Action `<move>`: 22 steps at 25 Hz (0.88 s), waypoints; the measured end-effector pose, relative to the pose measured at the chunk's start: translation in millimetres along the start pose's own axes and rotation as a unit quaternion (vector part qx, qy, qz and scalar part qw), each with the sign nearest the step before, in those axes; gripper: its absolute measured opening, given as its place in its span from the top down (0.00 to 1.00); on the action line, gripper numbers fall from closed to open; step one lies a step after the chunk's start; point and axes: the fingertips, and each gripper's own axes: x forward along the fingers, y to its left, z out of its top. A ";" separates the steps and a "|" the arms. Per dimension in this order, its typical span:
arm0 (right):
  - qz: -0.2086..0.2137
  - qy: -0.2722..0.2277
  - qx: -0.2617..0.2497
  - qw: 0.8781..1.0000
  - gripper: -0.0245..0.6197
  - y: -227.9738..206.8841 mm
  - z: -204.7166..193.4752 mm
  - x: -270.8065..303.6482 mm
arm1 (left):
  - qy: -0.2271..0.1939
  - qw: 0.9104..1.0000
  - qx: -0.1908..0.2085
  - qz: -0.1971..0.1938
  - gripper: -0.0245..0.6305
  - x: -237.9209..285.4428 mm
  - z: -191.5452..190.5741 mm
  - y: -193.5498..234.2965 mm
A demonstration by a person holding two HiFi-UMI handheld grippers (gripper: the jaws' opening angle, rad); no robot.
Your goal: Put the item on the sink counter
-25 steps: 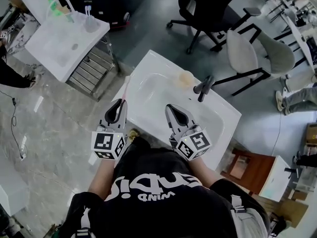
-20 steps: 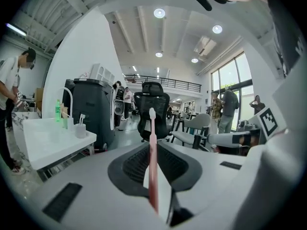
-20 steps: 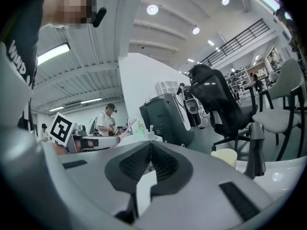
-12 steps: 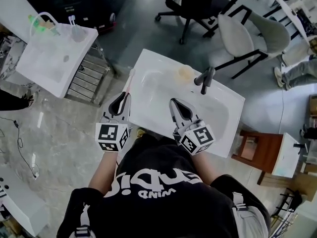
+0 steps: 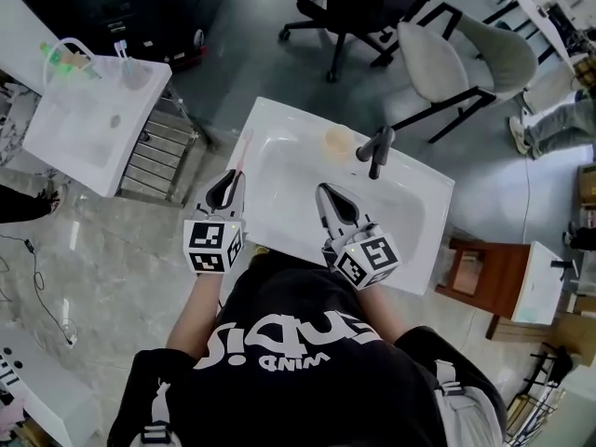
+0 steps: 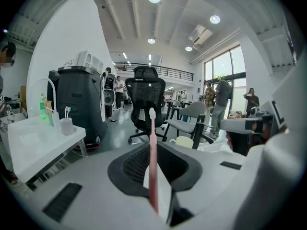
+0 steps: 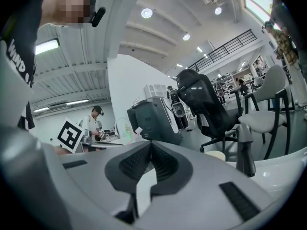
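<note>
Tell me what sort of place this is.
Probably an open office or lab hall, not a real bathroom: the sink counter and a second sink stand among office chairs, with a mezzanine railing behind.

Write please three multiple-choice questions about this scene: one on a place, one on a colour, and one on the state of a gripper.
1. Where does the cup stand?
A. on a chair
B. on the sink, beside the faucet
C. on the floor

2. What colour is the toothbrush in the left gripper?
A. green
B. black
C. pink

3. How is the right gripper?
A. shut, with nothing in it
B. wide open
C. shut on a bottle

Answers:
1 B: the head view shows it on the white sink, next to the dark faucet.
2 C: the left gripper view shows a pink handle held between the jaws.
3 A: the right gripper view shows the jaws meeting with nothing between them.
</note>
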 end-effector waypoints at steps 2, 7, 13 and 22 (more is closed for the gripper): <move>0.002 -0.005 0.001 1.000 0.93 -2.0 2.6 3.2 | 0.010 1.000 0.005 -0.003 0.87 9.0 -4.0 0.7; -0.005 -0.004 0.005 1.000 0.93 -12.0 -0.5 2.6 | 0.038 0.999 0.008 -0.007 0.87 34.0 -21.9 0.6; -0.012 0.003 0.012 1.000 0.93 -23.2 -4.4 -3.5 | 0.075 0.997 0.007 -0.006 0.87 59.6 -47.1 4.8; -0.008 0.003 0.017 1.000 0.93 -21.2 -5.9 -2.8 | 0.144 0.989 0.010 0.014 0.87 84.1 -96.9 18.4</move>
